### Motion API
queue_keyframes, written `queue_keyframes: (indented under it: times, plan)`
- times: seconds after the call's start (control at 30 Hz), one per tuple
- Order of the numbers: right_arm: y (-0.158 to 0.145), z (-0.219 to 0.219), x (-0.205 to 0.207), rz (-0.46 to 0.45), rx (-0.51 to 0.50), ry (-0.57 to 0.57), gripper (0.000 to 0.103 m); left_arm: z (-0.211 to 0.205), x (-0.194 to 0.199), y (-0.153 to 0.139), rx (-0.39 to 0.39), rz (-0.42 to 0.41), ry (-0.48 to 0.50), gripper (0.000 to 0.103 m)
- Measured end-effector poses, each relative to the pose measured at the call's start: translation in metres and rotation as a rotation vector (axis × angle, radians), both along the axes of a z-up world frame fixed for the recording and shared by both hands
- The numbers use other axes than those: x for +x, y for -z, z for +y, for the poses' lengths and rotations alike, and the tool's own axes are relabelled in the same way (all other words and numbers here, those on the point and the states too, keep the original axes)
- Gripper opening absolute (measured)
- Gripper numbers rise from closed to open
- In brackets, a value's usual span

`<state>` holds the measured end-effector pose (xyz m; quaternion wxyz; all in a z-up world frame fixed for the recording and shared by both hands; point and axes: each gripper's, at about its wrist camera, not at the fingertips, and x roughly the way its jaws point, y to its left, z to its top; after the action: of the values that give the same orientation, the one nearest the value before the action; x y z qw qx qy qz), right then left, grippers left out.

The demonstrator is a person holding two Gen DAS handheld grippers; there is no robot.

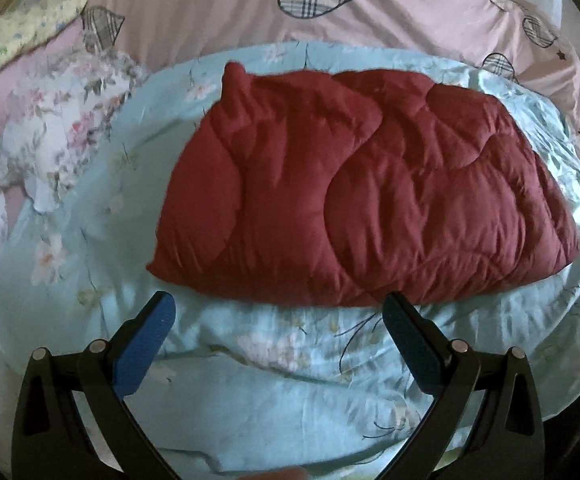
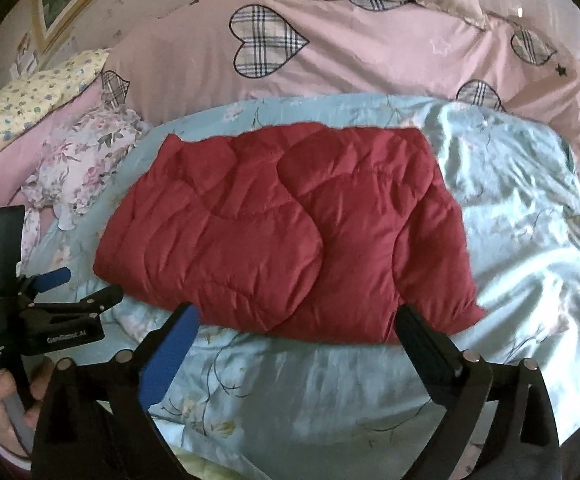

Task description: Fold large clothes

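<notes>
The dark red quilted jacket point(image 1: 370, 208) point(image 2: 286, 232) lies folded into a thick, puffy, roughly rectangular bundle on the light blue flowered bedspread point(image 1: 250, 380) point(image 2: 522, 240), its curved stitched seams facing up and one small corner poking up at its far left.

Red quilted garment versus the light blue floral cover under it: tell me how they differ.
The red quilted garment is plain, puffy and stitched in curved panels; the light blue floral cover is printed, thin and shiny. The garment is folded into a compact bundle; the cover is spread wide and wrinkled. Both lie on the bed.
</notes>
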<state>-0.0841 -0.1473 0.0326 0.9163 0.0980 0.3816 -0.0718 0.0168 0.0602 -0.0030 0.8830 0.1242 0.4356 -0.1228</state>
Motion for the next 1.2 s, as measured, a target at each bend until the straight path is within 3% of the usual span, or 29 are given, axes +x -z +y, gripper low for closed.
queue_keyframes:
  times: [0.2, 0.53, 1.2]
  plan:
    - [-0.003, -0.003, 0.019, 0.029, -0.006, -0.011, 0.102, -0.009, 0.009, -0.015, 0.018, -0.042, 0.006, 0.103]
    - [0.018, -0.008, 0.043, 0.084, 0.013, -0.016, 0.102, -0.022, 0.029, -0.008, 0.031, -0.026, -0.002, 0.103]
    - [0.021, -0.033, 0.072, 0.099, 0.01, -0.002, 0.102, -0.041, 0.05, -0.005, 0.048, -0.026, 0.011, 0.103]
